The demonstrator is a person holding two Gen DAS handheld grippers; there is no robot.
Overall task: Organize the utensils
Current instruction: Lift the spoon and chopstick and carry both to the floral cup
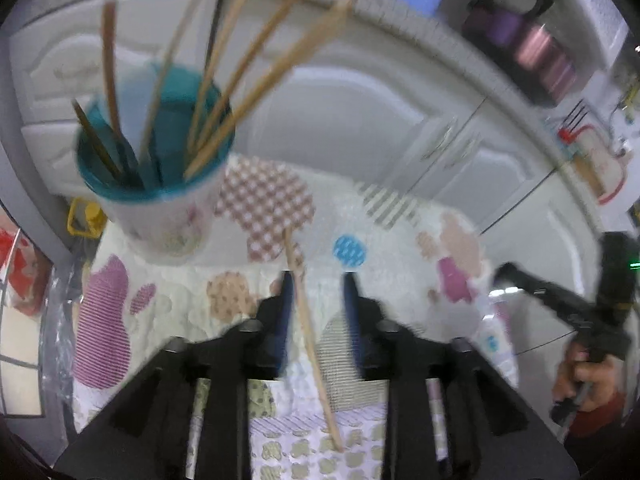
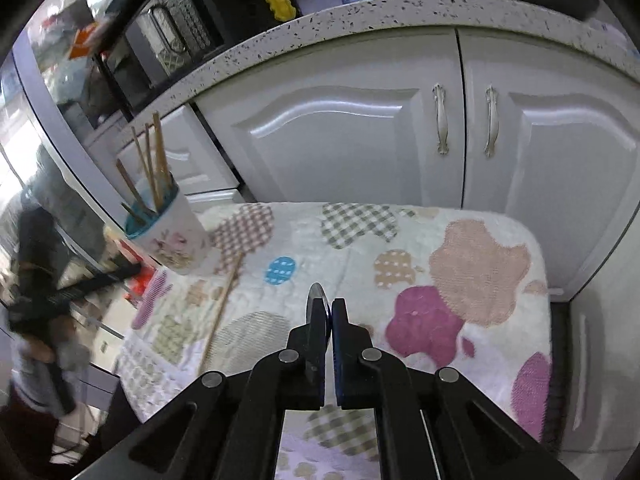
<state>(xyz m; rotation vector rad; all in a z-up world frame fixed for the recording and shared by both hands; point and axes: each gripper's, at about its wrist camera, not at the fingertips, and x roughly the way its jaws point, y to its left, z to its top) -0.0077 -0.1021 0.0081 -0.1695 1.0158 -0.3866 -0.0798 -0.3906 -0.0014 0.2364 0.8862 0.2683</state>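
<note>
Now, step: you have one loose chopstick (image 1: 308, 332) left on the patterned cloth (image 2: 460, 264), beside the cup (image 1: 160, 184) of chopsticks.
Left gripper (image 1: 318, 280): fingers part-open around it, not pinching.
Right gripper (image 2: 330, 304): closed, apparently empty.
Next: close, lift, tip into cup.

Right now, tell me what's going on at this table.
A person is sorting chopsticks into a teal-lined cup on a patterned cloth. Several sticks already stand in the cup. One loose chopstick lies on the cloth between the fingers of the left gripper, whose jaws are apart and not pressing it. The right gripper is shut, with only a small round disc showing at its tips.
</note>
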